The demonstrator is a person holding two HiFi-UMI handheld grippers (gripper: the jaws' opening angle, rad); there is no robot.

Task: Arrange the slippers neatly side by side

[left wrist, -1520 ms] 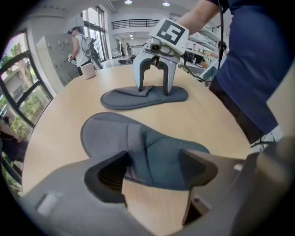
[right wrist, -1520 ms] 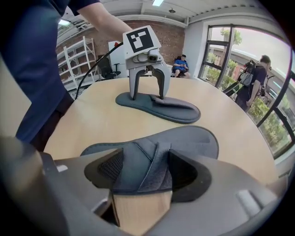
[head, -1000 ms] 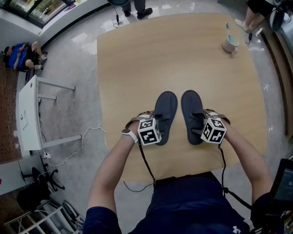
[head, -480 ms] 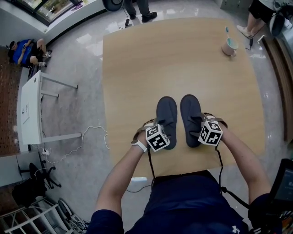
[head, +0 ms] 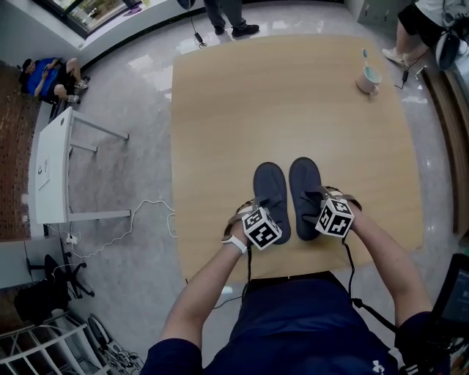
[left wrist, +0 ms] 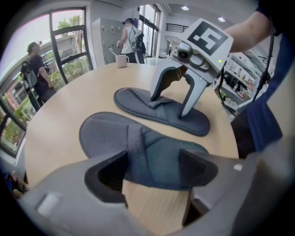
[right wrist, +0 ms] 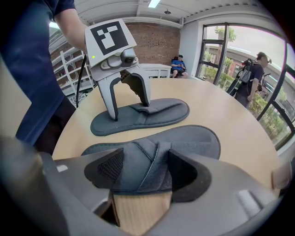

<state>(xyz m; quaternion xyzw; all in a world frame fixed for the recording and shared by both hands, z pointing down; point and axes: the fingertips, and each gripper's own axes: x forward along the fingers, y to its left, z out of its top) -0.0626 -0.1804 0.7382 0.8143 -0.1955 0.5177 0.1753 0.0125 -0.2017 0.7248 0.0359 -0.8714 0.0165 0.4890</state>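
Note:
Two dark grey-blue slippers lie side by side, toes away from me, near the front edge of the wooden table (head: pixel 293 102). My left gripper (head: pixel 265 214) stands on the left slipper (head: pixel 270 183), and its fingers straddle the crossed strap; it is open (left wrist: pixel 152 173). My right gripper (head: pixel 322 209) stands the same way on the right slipper (head: pixel 304 176), open over the strap (right wrist: pixel 147 173). From the left gripper view the right gripper (left wrist: pixel 169 107) has its fingers planted apart on the right slipper (left wrist: pixel 138 103). In the right gripper view the left gripper (right wrist: pixel 129 110) does likewise on the left slipper (right wrist: pixel 161 110).
A mug with a toothbrush (head: pixel 368 75) stands at the table's far right corner. A white side table (head: pixel 51 168) and a cable (head: pixel 139 220) are on the floor to the left. People stand beyond the far edge (head: pixel 227 18).
The left slipper has straightened and closed up to the right one. Both grippers stay on their slippers, the left one a little nearer to me.

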